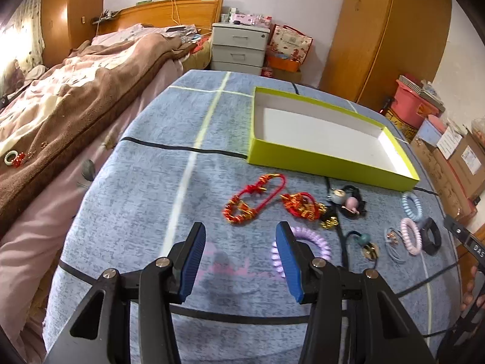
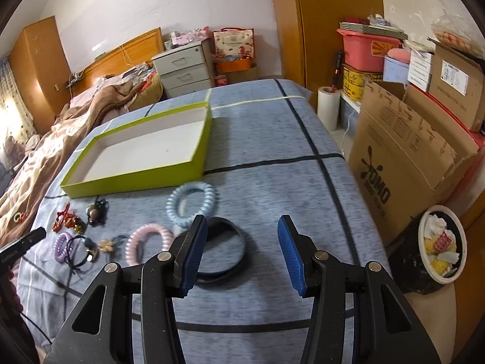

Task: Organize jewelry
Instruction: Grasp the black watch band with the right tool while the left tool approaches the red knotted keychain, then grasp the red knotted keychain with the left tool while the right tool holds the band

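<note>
A shallow lime-green box (image 1: 327, 163) (image 2: 130, 179) with a white inside lies empty on the blue-grey cloth. In front of it are scattered jewelry pieces: two red-and-gold knotted bracelets (image 1: 253, 200), a purple coil hair tie (image 1: 315, 242) (image 2: 60, 247), a pink coil tie (image 1: 410, 236) (image 2: 148, 242), a light blue coil tie (image 1: 412, 204) (image 2: 191, 203), a black band (image 1: 432, 236) (image 2: 230, 251) and dark charm ties (image 1: 351, 201). My left gripper (image 1: 241, 261) is open above the cloth, just left of the purple tie. My right gripper (image 2: 242, 257) is open over the black band.
A bed with a brown blanket (image 1: 75, 97) runs along the left of the table. Cardboard boxes (image 2: 406, 157) and a lined bin (image 2: 439, 242) stand at the right. A grey drawer unit (image 1: 239, 48) is behind the table. The cloth's far right part (image 2: 272, 139) holds no items.
</note>
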Demonstrator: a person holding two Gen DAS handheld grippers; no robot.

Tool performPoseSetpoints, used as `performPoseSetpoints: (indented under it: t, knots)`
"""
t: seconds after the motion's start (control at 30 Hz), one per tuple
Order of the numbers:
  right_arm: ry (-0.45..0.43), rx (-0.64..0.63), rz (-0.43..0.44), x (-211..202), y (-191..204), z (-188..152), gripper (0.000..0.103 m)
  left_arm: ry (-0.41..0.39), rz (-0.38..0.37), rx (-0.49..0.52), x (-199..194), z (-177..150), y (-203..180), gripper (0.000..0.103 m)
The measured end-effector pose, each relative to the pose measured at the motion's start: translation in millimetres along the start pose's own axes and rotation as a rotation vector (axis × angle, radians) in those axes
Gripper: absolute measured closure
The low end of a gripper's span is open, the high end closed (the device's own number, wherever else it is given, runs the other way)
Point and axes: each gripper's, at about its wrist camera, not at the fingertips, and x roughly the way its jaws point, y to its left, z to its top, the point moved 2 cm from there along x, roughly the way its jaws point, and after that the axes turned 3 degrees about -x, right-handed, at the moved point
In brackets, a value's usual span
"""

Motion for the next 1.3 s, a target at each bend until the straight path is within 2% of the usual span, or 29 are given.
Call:
performPoseSetpoints:
  t: [0.3,0.43,0.63,0.87,1.17,1.3]
  knots:
    - [0.095,-0.043,0.033,17.1,0.2,-7.0,0.055,0.042,-0.007,0.001,17.0,3.7,8.7,0.053]
    - [0.124,-0.068,0.024,24.8,2.3,-7.5,0.079,0.06,-0.013,-0.001,22.9,5.5,12.0,0.053]
    - [0.124,-0.089,0.0,27.3,2.6,-6.4,0.092,0.071,-0.016,0.026,31.4,12.7,11.2,0.053]
    - [0.104,-0.077,0.001,22.7,5.7,-1.8,0.094,0.075,-0.049,0.063,40.6,19.6,4.7,0.053]
    - [0.074,-0.067,0.012,18.8,7.6,7.8,0.094,0.081,-0.016,0.201,50.1,23.7,-12.8,0.053]
    - [0.073,-0.064,0.021,19.5,12.7,11.3,0.094,0.075,-0.022,0.191,51.1,25.6,-11.6,0.054]
